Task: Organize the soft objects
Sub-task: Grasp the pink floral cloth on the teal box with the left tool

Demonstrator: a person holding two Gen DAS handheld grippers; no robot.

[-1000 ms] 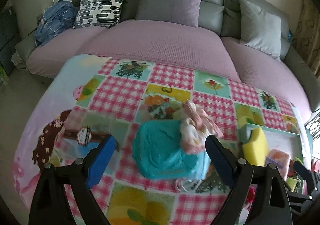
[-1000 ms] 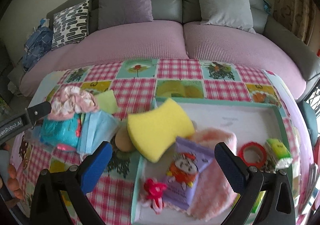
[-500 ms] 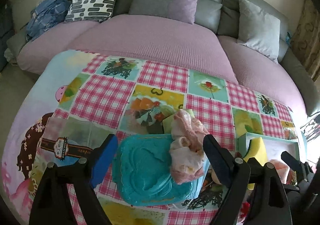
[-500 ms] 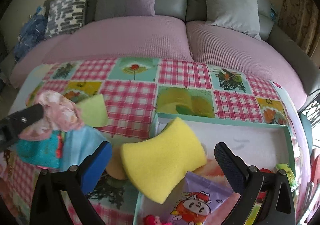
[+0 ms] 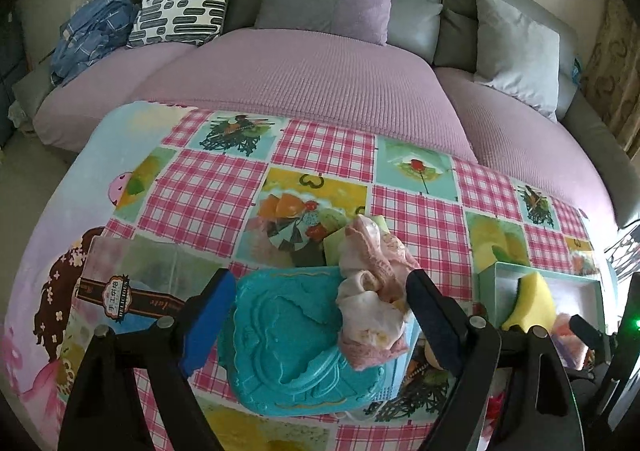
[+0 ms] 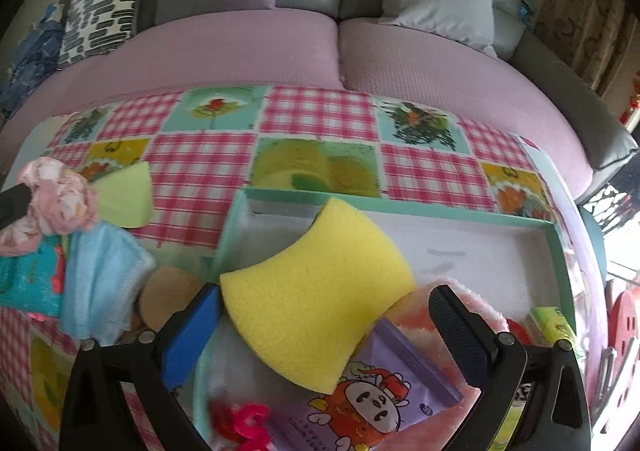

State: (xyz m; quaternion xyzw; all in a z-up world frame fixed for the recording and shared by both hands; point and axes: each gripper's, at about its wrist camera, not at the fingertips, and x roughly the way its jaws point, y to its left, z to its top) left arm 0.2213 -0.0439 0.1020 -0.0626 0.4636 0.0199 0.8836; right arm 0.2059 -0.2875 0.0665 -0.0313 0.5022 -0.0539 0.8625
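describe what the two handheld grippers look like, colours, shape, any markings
Both look alike. The left gripper has matte black angular plastic arms with round silver bolt heads, one finger faced with a bright blue pad and the other with a dark navy textured pad. The right gripper shows the same black frame, bolts, and blue and dark pads. No cables, sleeves or markings are visible on either.

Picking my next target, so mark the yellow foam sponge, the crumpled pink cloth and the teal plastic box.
Yellow foam sponge (image 6: 316, 291): right wrist view, centre of its face.
Crumpled pink cloth (image 5: 372, 291): left wrist view, middle folds.
Teal plastic box (image 5: 280, 335): left wrist view, embossed lid.
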